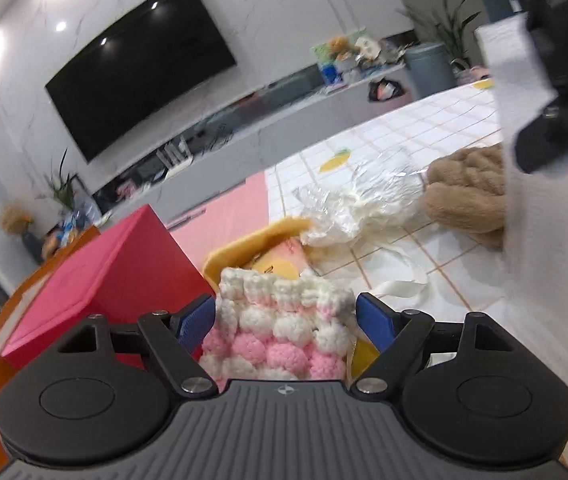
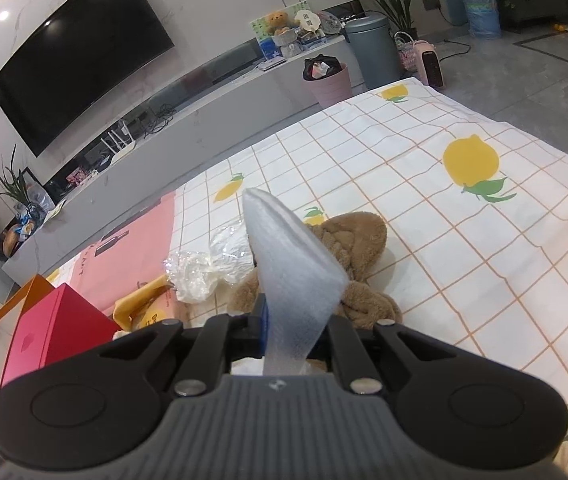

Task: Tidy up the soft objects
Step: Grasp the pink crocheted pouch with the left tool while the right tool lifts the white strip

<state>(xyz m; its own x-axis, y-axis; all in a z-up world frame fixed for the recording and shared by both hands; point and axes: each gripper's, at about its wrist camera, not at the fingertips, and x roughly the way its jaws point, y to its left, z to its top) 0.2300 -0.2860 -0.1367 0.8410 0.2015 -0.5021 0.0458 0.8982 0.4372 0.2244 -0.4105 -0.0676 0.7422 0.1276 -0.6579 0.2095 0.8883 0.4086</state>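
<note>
My left gripper (image 1: 284, 322) is open, its blue pads standing either side of a pink-and-white knitted piece (image 1: 280, 336) that lies over a yellow pouch (image 1: 260, 240). A small gap shows at the right pad. My right gripper (image 2: 295, 336) is shut on a strip of white foam sheet (image 2: 291, 272), which sticks up and forward above the table. The same white foam sheet (image 1: 531, 240) fills the right edge of the left wrist view, under the dark right gripper body (image 1: 559, 80). A brown plush (image 2: 355, 240) lies just beyond the foam, beside a crumpled clear plastic bag (image 2: 208, 264).
A red box (image 1: 116, 276) stands at the left inside an orange container (image 2: 8, 308). A pink mat (image 2: 132, 248) borders the lemon-print checked tablecloth (image 2: 463, 248). A white ribbon (image 1: 399, 286) trails near the bag. A TV bench and bins stand beyond the table.
</note>
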